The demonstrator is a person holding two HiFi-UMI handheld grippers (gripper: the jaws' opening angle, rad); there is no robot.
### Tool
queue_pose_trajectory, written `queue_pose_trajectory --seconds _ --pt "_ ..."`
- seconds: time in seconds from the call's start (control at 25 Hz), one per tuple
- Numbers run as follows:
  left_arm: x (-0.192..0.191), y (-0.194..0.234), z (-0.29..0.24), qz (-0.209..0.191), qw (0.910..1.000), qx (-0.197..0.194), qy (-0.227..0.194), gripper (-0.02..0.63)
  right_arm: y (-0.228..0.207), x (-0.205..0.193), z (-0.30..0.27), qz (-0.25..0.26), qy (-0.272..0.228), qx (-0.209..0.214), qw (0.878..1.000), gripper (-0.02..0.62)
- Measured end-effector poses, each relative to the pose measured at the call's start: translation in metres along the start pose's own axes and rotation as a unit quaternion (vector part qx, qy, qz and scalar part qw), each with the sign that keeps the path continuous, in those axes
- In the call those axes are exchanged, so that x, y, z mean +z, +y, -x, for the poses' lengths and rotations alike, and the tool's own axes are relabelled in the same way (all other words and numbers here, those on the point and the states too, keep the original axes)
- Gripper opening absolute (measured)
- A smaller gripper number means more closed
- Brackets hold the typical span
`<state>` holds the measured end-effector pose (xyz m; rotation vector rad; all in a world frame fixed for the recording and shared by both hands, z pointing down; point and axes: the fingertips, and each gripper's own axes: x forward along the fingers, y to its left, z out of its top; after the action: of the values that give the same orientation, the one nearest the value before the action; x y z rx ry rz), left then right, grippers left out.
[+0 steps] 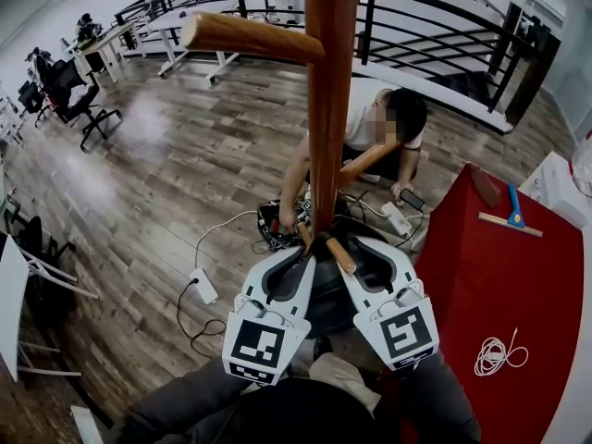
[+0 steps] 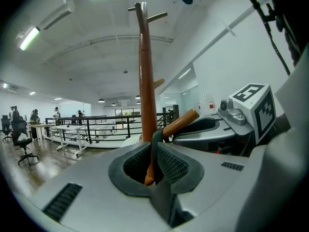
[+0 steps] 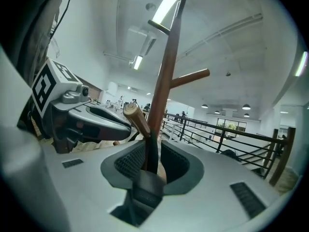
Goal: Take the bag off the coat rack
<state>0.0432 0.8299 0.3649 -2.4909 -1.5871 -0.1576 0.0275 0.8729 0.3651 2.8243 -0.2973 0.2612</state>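
Observation:
The wooden coat rack pole [image 1: 328, 109] rises straight in front of me. A short lower peg [image 1: 339, 254] slants out between my two grippers, with the dark bag [image 1: 324, 299] hanging below it. In the left gripper view a dark strap [image 2: 157, 139] runs up over the peg [image 2: 181, 122]. It passes between the pads of my left gripper [image 2: 153, 151], which stand slightly apart, with a sliver of wood showing beside it. My right gripper [image 3: 152, 153] looks shut on the same strap [image 3: 150, 162] beside the peg [image 3: 137, 120]. In the head view both the left gripper [image 1: 301, 255] and the right gripper [image 1: 363, 252] point at the pole.
A person [image 1: 388, 128] crouches on the floor just behind the rack. Cables and a power strip [image 1: 203, 287] lie to the left. A red table [image 1: 462, 276] stands at the right with a scraper [image 1: 509, 218] and a white cord coil [image 1: 497, 354]. A long upper peg [image 1: 250, 37] juts left.

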Motion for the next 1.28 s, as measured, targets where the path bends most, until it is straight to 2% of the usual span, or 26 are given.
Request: queue_pose_trajectory --seconds 0.08,0.2,0.32,0.44,0.6,0.76,1.0,1.28 --pt "-0.003 -0.002 -0.003 -0.001 0.9999 -0.007 0.007 0.086 0.0 -0.006 -0.005 -0.015 0.014 0.003 1.0 0.087" --pt "-0.007 -0.004 -0.009 -0.006 0.9998 -0.014 0.014 0.11 0.0 -0.011 -0.012 -0.013 0.023 0.006 1.0 0.087" --pt "-0.009 -0.003 -0.014 -0.009 0.9998 -0.013 0.014 0.112 -0.002 -0.014 -0.016 0.008 0.026 0.005 1.0 0.087" --pt "-0.009 -0.001 -0.019 -0.012 0.9997 -0.011 0.016 0.112 -0.004 -0.013 -0.021 0.005 0.029 0.005 1.0 0.087" --pt "-0.015 0.0 -0.03 -0.011 0.9992 -0.009 0.037 0.112 -0.005 -0.014 -0.025 0.027 0.038 0.02 0.999 0.087" --pt "-0.016 0.0 -0.034 -0.01 0.9991 -0.008 0.04 0.109 -0.004 -0.014 -0.028 0.047 0.041 0.034 0.997 0.077" --pt "-0.016 0.003 -0.033 -0.017 0.9988 -0.012 0.045 0.064 -0.003 -0.011 -0.028 0.057 0.035 0.034 0.997 0.048" --pt "-0.003 -0.004 -0.028 -0.023 0.9987 -0.027 0.037 0.054 -0.005 0.003 -0.018 0.057 0.008 0.021 0.998 0.032"
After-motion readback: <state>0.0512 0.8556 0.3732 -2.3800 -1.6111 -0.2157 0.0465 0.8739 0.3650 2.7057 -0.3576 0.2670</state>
